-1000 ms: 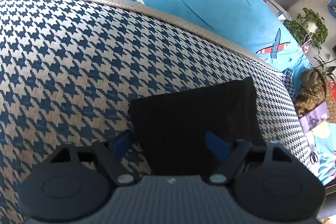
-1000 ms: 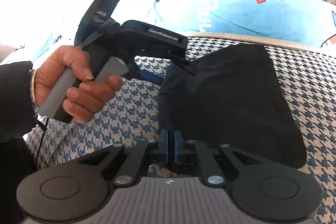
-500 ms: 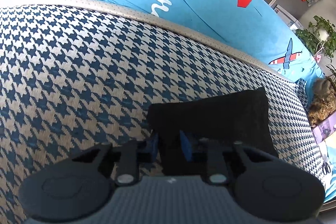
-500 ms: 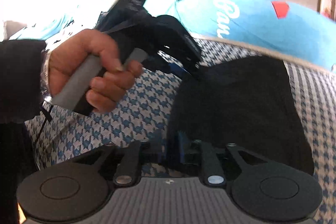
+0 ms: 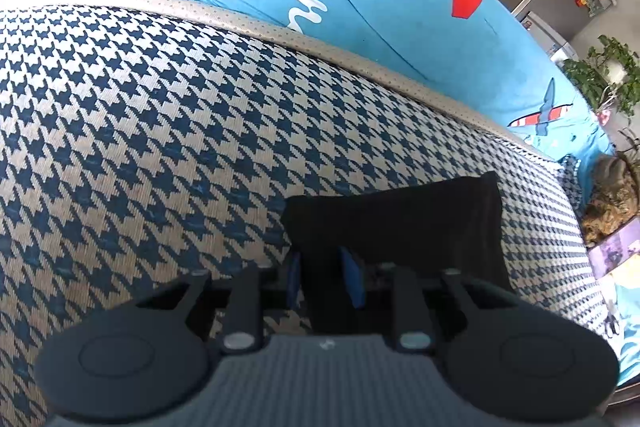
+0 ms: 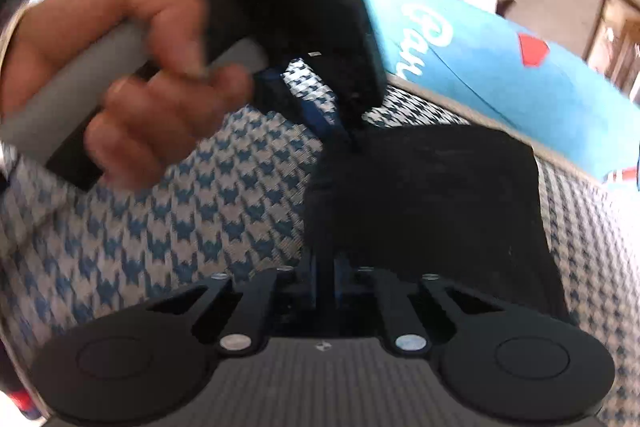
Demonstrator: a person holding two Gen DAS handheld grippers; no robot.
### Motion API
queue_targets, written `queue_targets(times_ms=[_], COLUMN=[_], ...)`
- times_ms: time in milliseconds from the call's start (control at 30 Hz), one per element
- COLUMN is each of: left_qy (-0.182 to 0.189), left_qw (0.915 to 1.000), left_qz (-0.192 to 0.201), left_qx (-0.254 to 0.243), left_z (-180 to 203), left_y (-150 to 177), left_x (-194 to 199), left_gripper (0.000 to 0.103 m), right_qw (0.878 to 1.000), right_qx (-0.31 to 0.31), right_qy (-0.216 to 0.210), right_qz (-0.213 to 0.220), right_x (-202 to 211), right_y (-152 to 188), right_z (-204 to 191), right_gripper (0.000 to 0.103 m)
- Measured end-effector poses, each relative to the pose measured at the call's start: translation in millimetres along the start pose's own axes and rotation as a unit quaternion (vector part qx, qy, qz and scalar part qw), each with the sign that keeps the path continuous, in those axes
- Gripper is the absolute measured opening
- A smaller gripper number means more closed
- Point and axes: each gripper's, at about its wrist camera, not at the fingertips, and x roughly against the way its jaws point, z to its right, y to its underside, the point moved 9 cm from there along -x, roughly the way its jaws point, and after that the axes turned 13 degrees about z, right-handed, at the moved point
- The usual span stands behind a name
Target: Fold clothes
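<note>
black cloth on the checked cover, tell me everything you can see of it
The black cloth is plain, dark and matte, with no print or seam visible. It is folded into a compact, roughly rectangular pad lying on the blue-and-white houndstooth cover, in front of a blue cushion. The left tongs are closed on its near corner, and the right tongs are closed on another edge. In the right wrist view that left-hand edge stands slightly lifted.

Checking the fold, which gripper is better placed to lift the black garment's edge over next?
Neither alone: left gripper and right gripper each clamp the near edge of the black garment, so likely both.
</note>
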Motion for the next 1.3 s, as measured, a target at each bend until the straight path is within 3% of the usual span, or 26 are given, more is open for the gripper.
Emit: queue_targets(times_ms=[167, 233, 300, 400, 467, 567, 833, 1133, 1300], left_qy=[0.018, 0.027, 0.034, 0.041, 0.040, 0.027, -0.005, -0.019, -0.047], left_qw=[0.9998, 0.9996, 0.9994, 0.9990, 0.9990, 0.9996, 0.9985, 0.9968, 0.9915], left_qz=[0.005, 0.005, 0.002, -0.008, -0.011, 0.003, 0.031, 0.041, 0.073], left_qx=[-0.004, -0.007, -0.003, 0.011, 0.015, 0.012, -0.044, -0.066, -0.097], left_z=[6.1, 10.5, 12.1, 11.6, 11.3, 9.3, 17.7, 17.1, 18.8], left_y=[0.5, 1.2, 2.0, 5.6, 7.8, 6.1, 3.3, 1.8, -6.3], left_x=[6.2, 7.8, 6.0, -1.0, -5.4, -8.7, -10.8, -6.1, 6.8], left_gripper=[0.060, 0.069, 0.070, 0.064, 0.037, 0.013, 0.011, 0.011, 0.011], right_qw=[0.998, 0.997, 0.995, 0.994, 0.994, 0.995, 0.998, 0.998, 0.996], right_qx=[-0.055, -0.078, -0.099, -0.104, -0.105, -0.103, -0.050, -0.054, -0.074], right_qy=[0.004, 0.006, 0.008, 0.005, 0.003, 0.000, -0.025, -0.041, -0.058], right_qz=[0.010, 0.014, 0.018, 0.021, 0.021, 0.019, -0.011, -0.018, -0.010], right_x=[8.1, 11.3, 14.6, 18.6, 21.6, 25.2, 17.0, 22.1, 20.5], right_y=[-4.9, -6.9, -8.9, -10.7, -10.7, -9.5, 6.1, 8.7, 5.1], right_z=[16.8, 23.6, 30.2, 29.9, 28.3, 26.4, -0.7, -7.3, -6.9], right_gripper=[0.007, 0.007, 0.007, 0.007, 0.007, 0.007, 0.008, 0.010, 0.009])
